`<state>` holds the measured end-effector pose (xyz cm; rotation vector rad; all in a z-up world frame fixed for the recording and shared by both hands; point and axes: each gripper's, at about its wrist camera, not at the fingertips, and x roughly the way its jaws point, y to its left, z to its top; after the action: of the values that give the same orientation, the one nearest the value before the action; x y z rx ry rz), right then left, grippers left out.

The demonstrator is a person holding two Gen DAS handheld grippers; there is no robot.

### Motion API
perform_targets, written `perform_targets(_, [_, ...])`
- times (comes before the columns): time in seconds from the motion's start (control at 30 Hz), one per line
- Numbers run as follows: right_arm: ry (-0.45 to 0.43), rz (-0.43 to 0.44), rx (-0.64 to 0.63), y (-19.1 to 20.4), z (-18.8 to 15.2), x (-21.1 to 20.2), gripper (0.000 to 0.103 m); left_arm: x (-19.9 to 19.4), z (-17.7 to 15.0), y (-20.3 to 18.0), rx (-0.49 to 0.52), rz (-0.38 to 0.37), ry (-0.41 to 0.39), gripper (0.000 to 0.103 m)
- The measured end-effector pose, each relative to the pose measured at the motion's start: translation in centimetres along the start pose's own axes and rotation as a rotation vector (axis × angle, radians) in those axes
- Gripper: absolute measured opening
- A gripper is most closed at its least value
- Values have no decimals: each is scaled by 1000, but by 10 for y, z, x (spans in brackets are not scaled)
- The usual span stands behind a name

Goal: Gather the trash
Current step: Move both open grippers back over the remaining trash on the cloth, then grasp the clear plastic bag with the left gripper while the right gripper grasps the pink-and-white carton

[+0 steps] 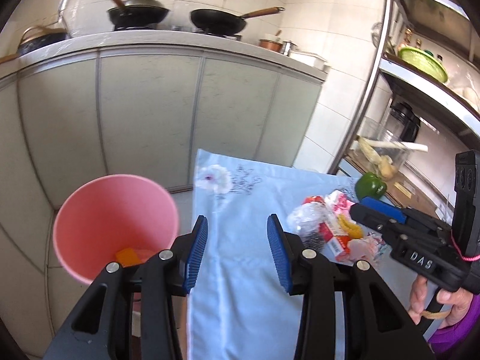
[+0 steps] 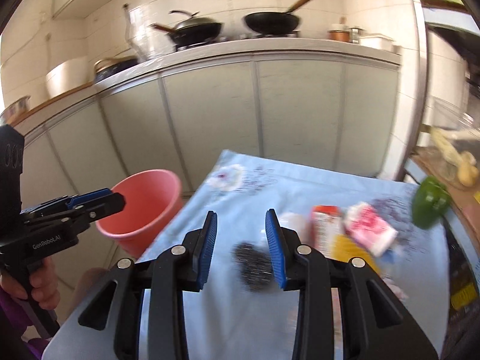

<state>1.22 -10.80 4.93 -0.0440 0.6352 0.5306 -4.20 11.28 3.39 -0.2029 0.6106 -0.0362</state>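
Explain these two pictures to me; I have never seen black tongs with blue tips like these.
These are hand-held grabbers; a person squeezes one in each hand. Each picture comes from a camera on one grabber, looking along its fingers.

The left gripper and right gripper both stand open, holding nothing.

On the light blue flowered tablecloth lies a heap of crumpled wrappers and packets beside a green bell pepper. A round pink plastic bin stands off the table's left edge, with something orange already inside.

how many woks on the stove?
2. The lidded wok sits on the burner nearer the wall corner; the open wok, wooden handle up, sits beside it toward the copper pot. None look hidden.
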Motion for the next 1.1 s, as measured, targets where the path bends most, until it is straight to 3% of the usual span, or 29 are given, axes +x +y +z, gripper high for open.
perform_targets(0.23, [3, -117, 122, -83, -25, -22, 34, 42, 9, -56, 104, -71, 72, 41])
perform_targets(0.53, [39, -125, 211, -137, -36, -8, 34, 108, 18, -105, 192, -139, 171, 41])
perform_targets(0.73, [100, -138, 253, -170, -40, 17, 34, 156, 15, -121, 233, -111, 244, 41])
perform_targets(0.8, [118, -126, 260, -179, -40, 26, 42, 169, 14, -121, 239, -95, 259, 41])
perform_targets(0.9, [132, -106, 264, -189, -36, 40, 44, 187, 10, -119, 245, -51, 293, 41])
perform_targets(1.1, [174, -78, 239, -197, -27, 72, 45, 200, 1, -116, 236, -48, 336, 43])
